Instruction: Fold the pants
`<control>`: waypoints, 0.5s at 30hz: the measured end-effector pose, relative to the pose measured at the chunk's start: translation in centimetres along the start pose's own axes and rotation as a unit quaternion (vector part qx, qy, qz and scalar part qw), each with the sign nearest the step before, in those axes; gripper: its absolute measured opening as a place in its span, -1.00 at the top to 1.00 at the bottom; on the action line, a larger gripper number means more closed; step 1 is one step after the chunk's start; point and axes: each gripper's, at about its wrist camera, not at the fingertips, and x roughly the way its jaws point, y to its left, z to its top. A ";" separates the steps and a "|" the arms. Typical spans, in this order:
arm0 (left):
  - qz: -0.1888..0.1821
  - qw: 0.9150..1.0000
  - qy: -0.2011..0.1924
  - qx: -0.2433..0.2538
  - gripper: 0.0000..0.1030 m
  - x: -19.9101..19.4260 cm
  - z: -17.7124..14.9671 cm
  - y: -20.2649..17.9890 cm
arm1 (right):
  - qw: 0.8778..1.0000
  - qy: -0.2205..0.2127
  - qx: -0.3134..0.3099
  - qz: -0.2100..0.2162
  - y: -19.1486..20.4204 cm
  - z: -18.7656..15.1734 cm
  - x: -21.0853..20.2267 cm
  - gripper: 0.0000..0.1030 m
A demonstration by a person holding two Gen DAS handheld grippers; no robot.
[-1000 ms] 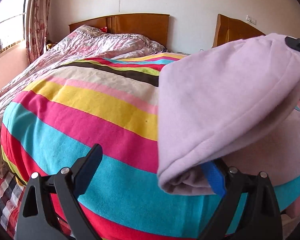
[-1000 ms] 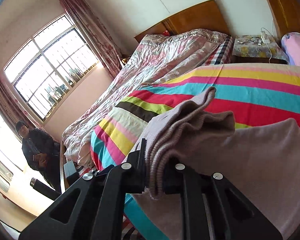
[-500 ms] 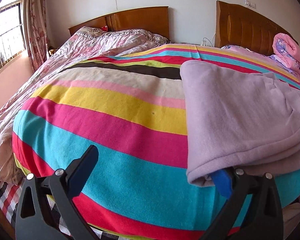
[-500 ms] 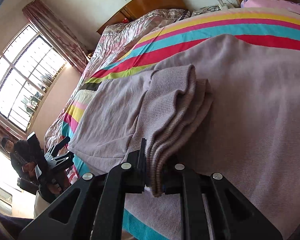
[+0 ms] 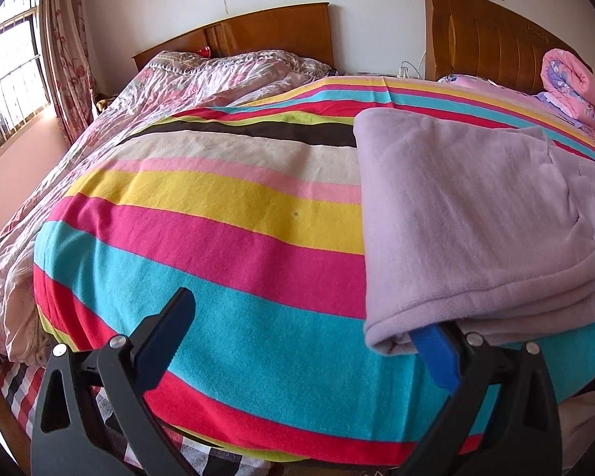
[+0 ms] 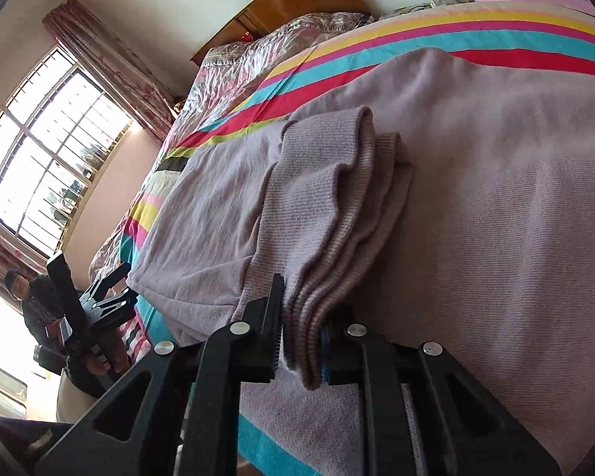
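Note:
The lilac fleece pants [image 5: 464,214] lie folded over on the striped blanket [image 5: 226,238], at the right of the left wrist view. My left gripper [image 5: 305,337] is open; its right finger [image 5: 436,357] sits under the fold's near corner, its left finger is free. In the right wrist view my right gripper [image 6: 301,341] is shut on the ribbed waistband or cuff edges [image 6: 329,238] of the pants [image 6: 496,198], resting low on the cloth. The left gripper also shows in that view [image 6: 99,301] at the bed's edge.
A rumpled pink floral quilt [image 5: 178,91] covers the bed's left side. Two wooden headboards [image 5: 258,31] stand at the wall. A rolled pink quilt [image 5: 575,83] lies far right. A window with curtains [image 6: 51,150] is on the left; a person [image 6: 27,297] stands below it.
The lifted fold of the pants has been laid down flat onto the lower half. The right gripper came down with it, still clamped; the left gripper stays open at the fold corner.

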 end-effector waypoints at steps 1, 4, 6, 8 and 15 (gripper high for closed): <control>-0.006 1.000 0.004 0.010 -0.97 -0.7 -0.3 0.0 | 1.000 0.001 -0.012 -0.011 0.1 0.0 -0.6 0.38; -0.039 0.999 0.009 0.012 -0.97 -3.6 -0.7 1.0 | 0.997 -0.034 -0.044 -0.049 0.2 0.4 -3.7 -0.36; -0.100 0.994 -0.026 -0.047 -0.97 -6.1 0.9 2.6 | 0.994 -0.054 -0.080 -0.058 0.7 1.6 -4.9 -0.36; -0.157 0.980 -0.071 -0.095 -0.97 -7.4 4.0 3.3 | 0.986 -0.067 -0.136 -0.073 2.1 3.2 -4.7 -0.36; -0.239 0.967 -0.028 -0.083 -0.97 0.6 13.5 -4.9 | 0.950 -0.034 -0.304 -0.069 7.8 6.7 1.1 -0.36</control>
